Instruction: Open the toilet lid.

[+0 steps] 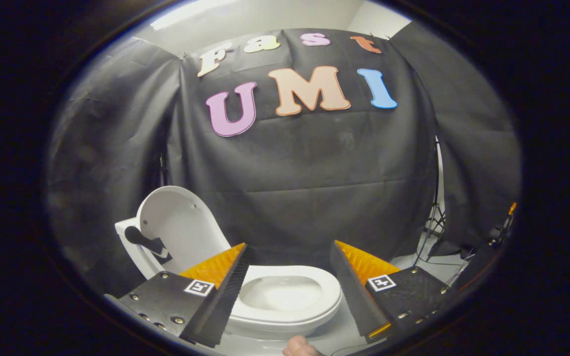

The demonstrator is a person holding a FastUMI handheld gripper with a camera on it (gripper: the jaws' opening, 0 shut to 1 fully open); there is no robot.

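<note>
A white toilet [285, 301] stands on the floor just ahead of my fingers, its seat and bowl showing between them. Its white lid [178, 227] stands raised upright behind the left finger, leaning back toward the cistern, with a dark handle-like piece [146, 243] on its inner face. My gripper [290, 252] is open, the two fingers wide apart with nothing between them, held above and in front of the bowl. The left finger covers the lid's lower right part.
Black cloth walls close the booth behind and at both sides. A tripod stand [433, 217] and some cables are at the right on the pale floor. A fingertip of a person's hand [301, 347] shows below the bowl.
</note>
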